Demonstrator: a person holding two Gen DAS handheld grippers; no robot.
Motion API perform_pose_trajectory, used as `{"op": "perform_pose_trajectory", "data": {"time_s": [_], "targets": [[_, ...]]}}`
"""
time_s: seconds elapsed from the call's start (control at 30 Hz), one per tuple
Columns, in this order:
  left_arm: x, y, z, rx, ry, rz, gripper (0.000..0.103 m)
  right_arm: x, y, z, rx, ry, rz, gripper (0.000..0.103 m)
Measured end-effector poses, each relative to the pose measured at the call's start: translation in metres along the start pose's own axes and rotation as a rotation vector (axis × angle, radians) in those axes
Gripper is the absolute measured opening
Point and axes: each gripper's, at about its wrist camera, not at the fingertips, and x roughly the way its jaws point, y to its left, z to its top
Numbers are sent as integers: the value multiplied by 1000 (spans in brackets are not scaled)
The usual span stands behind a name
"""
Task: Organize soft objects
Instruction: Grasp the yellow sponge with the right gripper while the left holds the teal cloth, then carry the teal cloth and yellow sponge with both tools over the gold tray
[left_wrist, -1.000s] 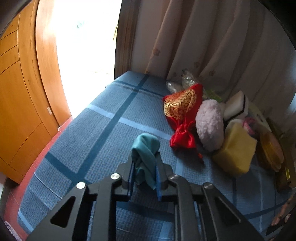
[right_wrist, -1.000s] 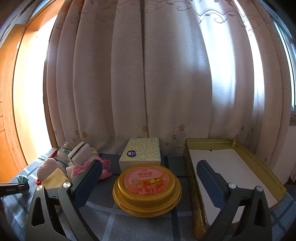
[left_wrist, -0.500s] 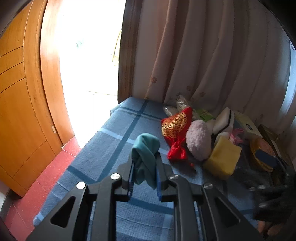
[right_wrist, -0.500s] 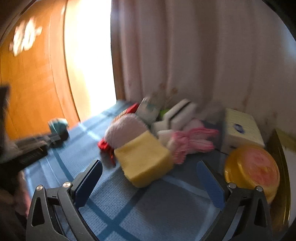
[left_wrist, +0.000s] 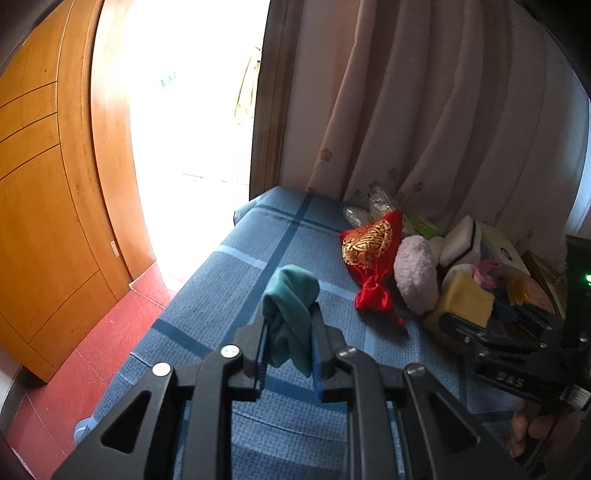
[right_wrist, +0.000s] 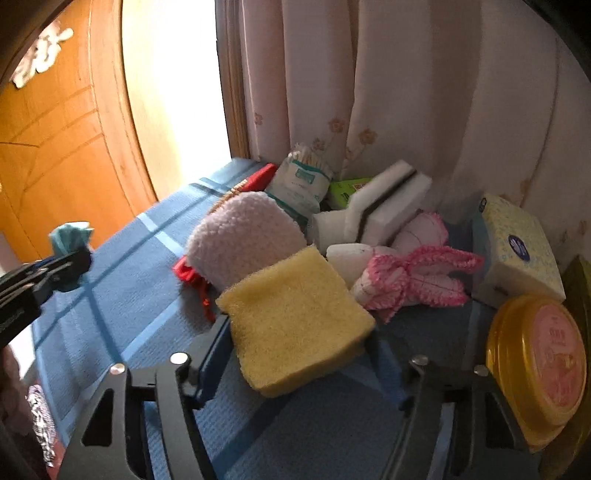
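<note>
- Your left gripper (left_wrist: 288, 354) is matte black, built of angular arms with triangular cut-outs and round silver screws at the joints.
- Its fingers (left_wrist: 260, 354) carry blue pads along the inner faces.
- Your right gripper (right_wrist: 295, 350) matches it (same black frame, silver screws, blue-padded fingers (right_wrist: 212, 354)).

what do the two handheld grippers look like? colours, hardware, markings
Both match: the left gripper and the right gripper have matte black plastic linkage arms with triangular cut-outs, silver round pivot screws and blue pads on the inner faces of the fingers. In the left wrist view the right unit's black body shows a small white printed label and a green indicator light. No cables or sleeves visible.
</note>
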Motion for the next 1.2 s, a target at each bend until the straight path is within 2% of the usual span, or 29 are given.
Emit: {"op": "perform_pose_trajectory", "data": {"time_s": [0.23,0.43,0.53,0.63,0.73,0.8,0.87,0.97,1.07,1.2], "targets": [[-3,-8,1,9,-10,-6,17,-62,-33,-31,159,-170,140,69],[-3,-33,0,44,-8,-42,17,-98,-57,-55,229,-249,149,69],[-4,-50,-1,60,-14,-65,17,-112,-58,-62,234,-272,137,69],[-3,-69,-3,87,-8,-87,17,-119,-57,-70,216,-286,162,69],[-3,-88,-6,118,-3,-101,17,-122,-59,-74,230,-278,262,69],[-3,-96,-7,134,-2,-101,17,-128,-59,-79,233,-276,286,69],[-4,-101,-6,142,-4,-101,17,-124,-59,-84,222,-234,344,70],[-7,-104,-7,155,-9,-92,17,-116,-56,-97,190,-146,285,70],[-9,-103,-7,151,-13,-79,17,-115,-57,-108,184,-105,225,71],[-8,-102,-7,141,-7,-71,17,-115,-68,-118,226,-82,210,72]]}}
